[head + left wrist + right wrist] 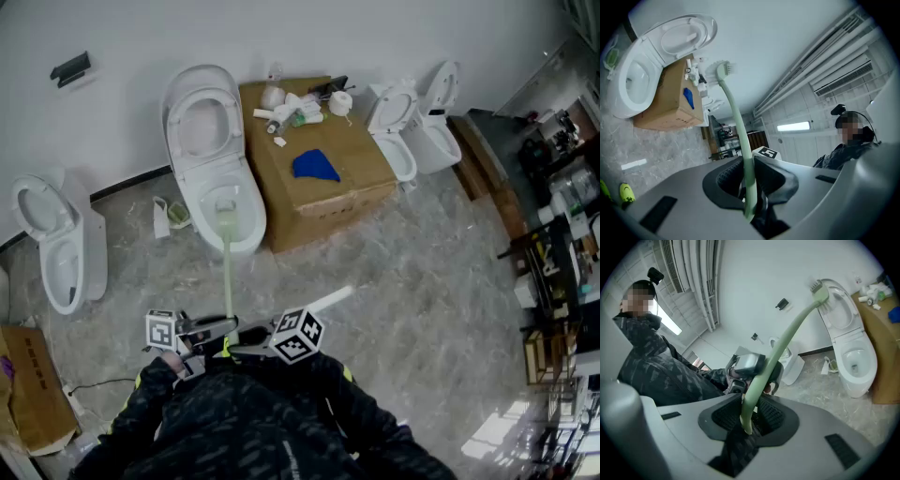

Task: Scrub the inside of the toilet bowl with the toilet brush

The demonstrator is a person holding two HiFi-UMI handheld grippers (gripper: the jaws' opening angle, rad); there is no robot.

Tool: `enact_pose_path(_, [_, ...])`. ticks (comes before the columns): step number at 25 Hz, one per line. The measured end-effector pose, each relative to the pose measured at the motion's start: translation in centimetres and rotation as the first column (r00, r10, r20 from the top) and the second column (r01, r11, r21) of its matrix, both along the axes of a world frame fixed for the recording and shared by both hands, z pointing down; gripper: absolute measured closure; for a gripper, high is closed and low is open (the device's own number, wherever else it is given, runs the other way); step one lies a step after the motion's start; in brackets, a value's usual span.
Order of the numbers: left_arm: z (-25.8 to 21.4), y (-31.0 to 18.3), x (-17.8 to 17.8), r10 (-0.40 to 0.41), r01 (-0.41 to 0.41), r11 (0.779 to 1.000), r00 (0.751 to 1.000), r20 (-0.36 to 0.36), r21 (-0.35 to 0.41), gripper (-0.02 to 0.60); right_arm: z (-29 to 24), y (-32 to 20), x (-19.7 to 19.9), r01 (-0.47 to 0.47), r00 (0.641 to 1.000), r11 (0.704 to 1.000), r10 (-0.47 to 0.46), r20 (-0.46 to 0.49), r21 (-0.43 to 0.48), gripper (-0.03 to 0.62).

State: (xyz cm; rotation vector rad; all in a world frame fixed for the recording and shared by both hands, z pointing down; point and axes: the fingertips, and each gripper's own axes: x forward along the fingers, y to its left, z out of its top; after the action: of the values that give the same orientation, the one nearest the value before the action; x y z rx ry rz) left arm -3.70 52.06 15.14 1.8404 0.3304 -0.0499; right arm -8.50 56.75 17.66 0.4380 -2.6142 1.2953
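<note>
A white toilet (211,159) stands against the wall with its lid up. A pale green toilet brush (228,272) runs from my grippers to the bowl, and its head (225,220) sits at the bowl's front part. My left gripper (211,336) and right gripper (251,342) face each other, both shut on the handle's near end. In the left gripper view the handle (740,126) passes between the jaws of the left gripper (749,176), with the bristle head (723,70) far off. In the right gripper view the right gripper (750,411) clamps the handle (787,333).
A cardboard box (347,178) right of the toilet carries a blue cloth (315,166), bottles and paper rolls. Other toilets stand at the left (56,239) and right (412,127). A white strip (323,302) lies on the floor. Shelving (558,244) lines the right side.
</note>
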Motion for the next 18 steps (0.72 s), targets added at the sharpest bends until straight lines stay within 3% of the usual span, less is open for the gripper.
enact_pose_path(18, [0.12,-0.13,-0.3,-0.013,0.013,1.0,1.0,-0.009,-0.029,0.509,0.24,-0.26,-0.6,-0.026,0.997,0.996,0.033,0.074,-0.09,0.499])
